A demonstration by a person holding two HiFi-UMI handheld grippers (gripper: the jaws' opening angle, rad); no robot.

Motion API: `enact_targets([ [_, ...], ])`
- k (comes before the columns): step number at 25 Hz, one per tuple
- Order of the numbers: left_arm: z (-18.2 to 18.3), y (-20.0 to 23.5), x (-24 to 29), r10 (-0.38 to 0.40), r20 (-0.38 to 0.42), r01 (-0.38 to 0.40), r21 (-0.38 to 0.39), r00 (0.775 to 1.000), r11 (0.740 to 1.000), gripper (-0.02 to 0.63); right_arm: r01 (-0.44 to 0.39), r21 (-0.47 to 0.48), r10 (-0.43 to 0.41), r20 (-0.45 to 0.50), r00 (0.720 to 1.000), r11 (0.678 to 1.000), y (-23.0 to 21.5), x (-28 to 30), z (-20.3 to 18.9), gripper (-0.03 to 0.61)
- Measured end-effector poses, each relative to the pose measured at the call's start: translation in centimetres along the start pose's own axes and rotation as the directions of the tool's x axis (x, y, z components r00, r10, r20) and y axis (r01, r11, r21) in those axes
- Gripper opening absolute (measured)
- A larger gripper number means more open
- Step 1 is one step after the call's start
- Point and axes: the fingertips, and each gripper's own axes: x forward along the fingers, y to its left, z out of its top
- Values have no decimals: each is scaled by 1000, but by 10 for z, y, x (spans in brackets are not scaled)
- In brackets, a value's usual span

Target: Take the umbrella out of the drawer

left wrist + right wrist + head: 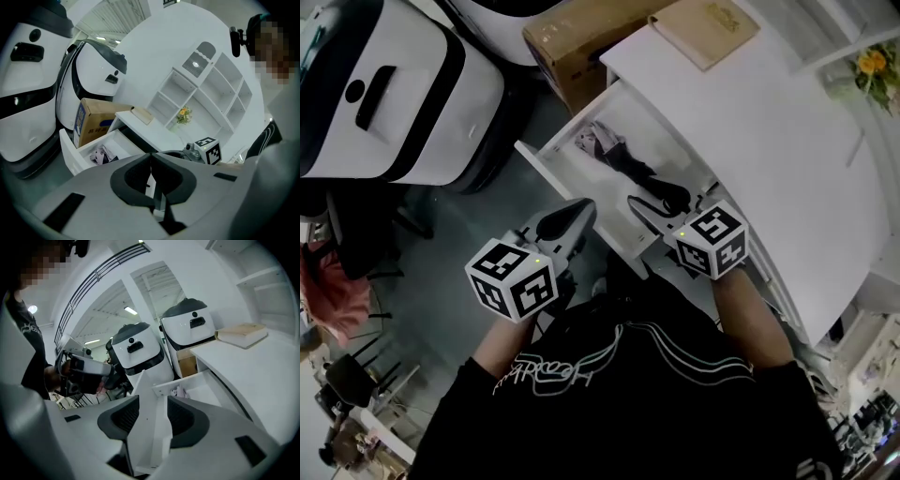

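The white drawer stands pulled out from the desk. A folded umbrella, dark with a patterned end, lies inside it and also shows in the left gripper view and the right gripper view. My left gripper hovers at the drawer's near front edge, and its jaws meet with nothing between them. My right gripper is over the drawer's near right corner, close to the umbrella's dark end. It stands open, and the drawer's white wall shows through the gap.
A cardboard box sits behind the drawer, beside large white machines. A tan book lies on the white desk, with yellow flowers at its far right. A white shelf unit stands behind.
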Motion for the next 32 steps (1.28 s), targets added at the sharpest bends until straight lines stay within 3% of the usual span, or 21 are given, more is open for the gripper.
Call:
enact_targets([
  [5,0,29,1,40,-2,-40,-42,999,998,20,16,-50,-20,-86,996,999,-24,39,-13,223],
  [12,3,57,3,61,4,-61,-70,998,996,20,57,-157,-93,-231,968,986,-68,96,-44,234],
  [16,6,70,6,73,2,-72,-76,997,994,21,78,-202,-144,-339,930,976,-97,121,-74,238],
  [22,7,88,3,94,-2,-94,-100,996,991,20,42,-312,-187,-452,872,949,-113,145,-103,242],
  [32,5,95,0,91,-12,-92,-124,996,988,20,34,-385,-259,-551,793,922,-130,169,-131,242],
])
